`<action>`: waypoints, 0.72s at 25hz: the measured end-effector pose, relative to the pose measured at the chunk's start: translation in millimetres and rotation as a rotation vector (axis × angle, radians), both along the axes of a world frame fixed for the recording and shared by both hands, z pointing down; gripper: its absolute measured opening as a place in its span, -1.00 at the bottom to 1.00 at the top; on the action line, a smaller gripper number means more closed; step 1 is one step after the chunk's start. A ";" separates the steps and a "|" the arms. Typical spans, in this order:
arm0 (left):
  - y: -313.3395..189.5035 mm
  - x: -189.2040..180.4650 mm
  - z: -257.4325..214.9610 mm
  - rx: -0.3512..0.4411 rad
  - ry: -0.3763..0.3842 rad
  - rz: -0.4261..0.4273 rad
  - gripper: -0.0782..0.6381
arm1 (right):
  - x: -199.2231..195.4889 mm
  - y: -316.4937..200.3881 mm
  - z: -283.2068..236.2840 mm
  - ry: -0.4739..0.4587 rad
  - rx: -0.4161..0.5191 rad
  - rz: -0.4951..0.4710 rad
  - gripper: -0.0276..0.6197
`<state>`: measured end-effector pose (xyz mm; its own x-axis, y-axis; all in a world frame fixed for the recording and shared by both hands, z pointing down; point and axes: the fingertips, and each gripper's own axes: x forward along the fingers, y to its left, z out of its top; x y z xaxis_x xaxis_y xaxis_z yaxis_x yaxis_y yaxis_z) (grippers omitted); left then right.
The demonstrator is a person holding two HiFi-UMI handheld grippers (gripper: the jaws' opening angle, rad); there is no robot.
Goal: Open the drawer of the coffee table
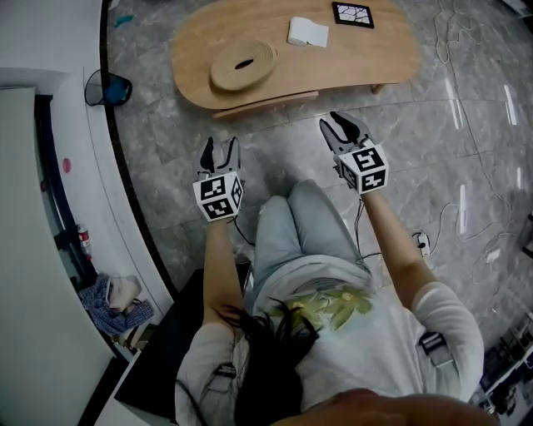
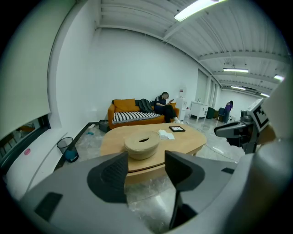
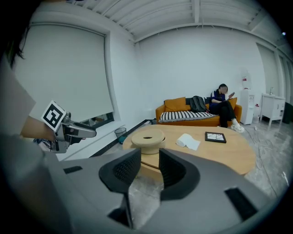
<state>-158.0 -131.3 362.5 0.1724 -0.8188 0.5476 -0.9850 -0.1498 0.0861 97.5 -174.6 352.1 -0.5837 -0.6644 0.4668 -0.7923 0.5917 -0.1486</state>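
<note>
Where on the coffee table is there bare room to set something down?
The table's right half is bare along the near edge, in front of the tissue and the frame. A smaller patch lies between the round box and the tissue. The left end is crowded by the box.

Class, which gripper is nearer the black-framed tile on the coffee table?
Right. The right gripper sits short of the coffee table, roughly in line with the black-framed tile; the left gripper is farther off to its left.

Orange sofa (image 2: 136,112), grey marble floor (image 1: 466,125)
</note>
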 end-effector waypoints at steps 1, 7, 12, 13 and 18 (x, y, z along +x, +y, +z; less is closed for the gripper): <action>-1.6 -1.8 5.0 0.000 -0.003 -0.003 -0.10 | 0.3 -1.3 5.0 0.003 -0.001 0.000 -0.58; -12.6 -10.6 31.6 0.001 -0.019 0.007 -0.06 | 0.8 -10.1 40.2 0.027 -0.032 -0.004 -0.51; -27.3 -21.4 65.7 0.008 -0.039 0.015 -0.05 | -0.9 -26.0 75.0 0.044 -0.031 -0.013 -0.45; -30.0 -23.8 75.4 0.008 -0.045 0.013 -0.04 | -0.9 -29.3 83.9 0.047 -0.032 -0.015 -0.43; -40.6 -32.5 119.9 0.007 -0.061 0.013 -0.02 | -1.3 -42.0 125.3 0.071 -0.026 -0.024 -0.38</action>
<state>-190.5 -171.9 482.3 0.1497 -0.8203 0.5520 -0.9863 -0.1630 0.0253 96.2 -216.6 477.4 -0.5641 -0.6381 0.5240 -0.7872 0.6071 -0.1081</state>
